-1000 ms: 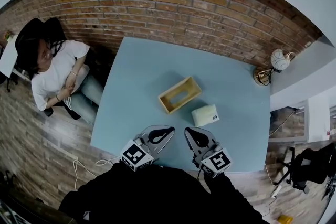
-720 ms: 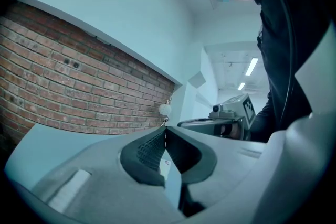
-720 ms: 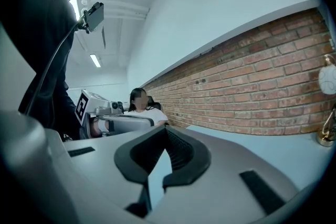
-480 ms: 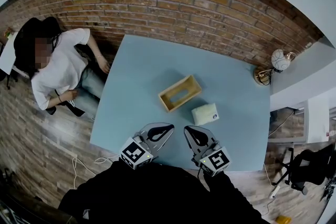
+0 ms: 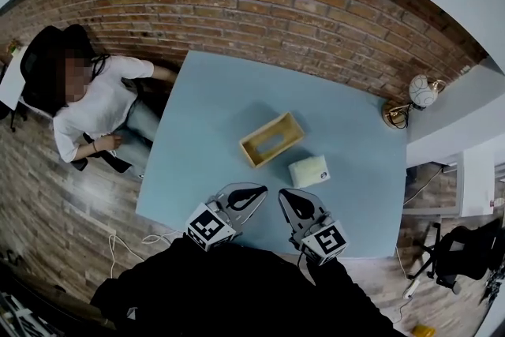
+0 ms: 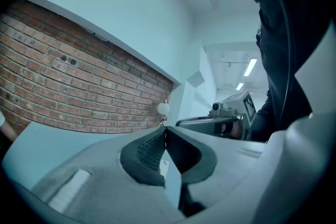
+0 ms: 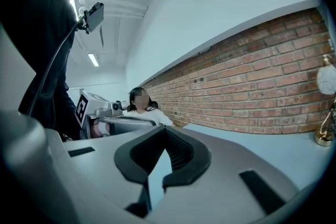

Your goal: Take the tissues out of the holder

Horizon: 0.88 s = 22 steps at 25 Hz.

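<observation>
The open-topped wooden holder (image 5: 271, 140), a shallow rectangular box, sits near the middle of the smooth pale-blue table (image 5: 213, 114). It looks empty, though its inside shows too small to be sure. The soft, pale tissue pack (image 5: 308, 170) lies just beside it, toward the near edge. At that edge hover the left gripper (image 5: 256, 191) and right gripper (image 5: 284, 196), each with ribbed jaws pressed together on nothing, bare tabletop ahead.

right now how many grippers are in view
2. The left gripper is over the table's near edge. The right gripper is beside it, nearer the tissues. Both jaws are shut and empty.
</observation>
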Each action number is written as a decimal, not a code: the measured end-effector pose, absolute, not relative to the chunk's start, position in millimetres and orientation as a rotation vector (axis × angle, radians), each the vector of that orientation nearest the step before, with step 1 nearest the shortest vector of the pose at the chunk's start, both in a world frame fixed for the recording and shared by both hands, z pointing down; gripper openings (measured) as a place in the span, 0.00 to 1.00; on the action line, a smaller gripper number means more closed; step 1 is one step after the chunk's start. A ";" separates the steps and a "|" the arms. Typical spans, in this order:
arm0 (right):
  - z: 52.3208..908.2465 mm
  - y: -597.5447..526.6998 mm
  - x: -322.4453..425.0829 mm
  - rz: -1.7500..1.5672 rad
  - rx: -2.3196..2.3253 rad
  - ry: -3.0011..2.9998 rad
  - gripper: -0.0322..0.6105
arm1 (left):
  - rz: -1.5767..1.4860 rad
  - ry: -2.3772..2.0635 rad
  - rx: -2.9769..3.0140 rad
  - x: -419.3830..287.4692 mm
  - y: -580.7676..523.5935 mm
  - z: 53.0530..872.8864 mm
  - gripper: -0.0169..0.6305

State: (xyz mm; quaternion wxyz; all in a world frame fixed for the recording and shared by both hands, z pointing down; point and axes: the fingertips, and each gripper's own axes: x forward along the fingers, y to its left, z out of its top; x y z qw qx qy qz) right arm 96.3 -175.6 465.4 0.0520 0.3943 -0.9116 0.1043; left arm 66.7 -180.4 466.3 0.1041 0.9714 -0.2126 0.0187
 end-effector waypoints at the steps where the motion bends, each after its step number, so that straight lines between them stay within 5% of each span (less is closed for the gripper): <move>1: 465.4 -176.0 95.9 0.314 1.197 -2.771 0.06 | 0.055 -0.624 2.865 67.1 -180.6 466.1 0.04; 22: 464.1 -178.4 76.6 0.254 1.150 -2.784 0.06 | 0.060 -0.681 2.864 43.0 -177.1 464.1 0.04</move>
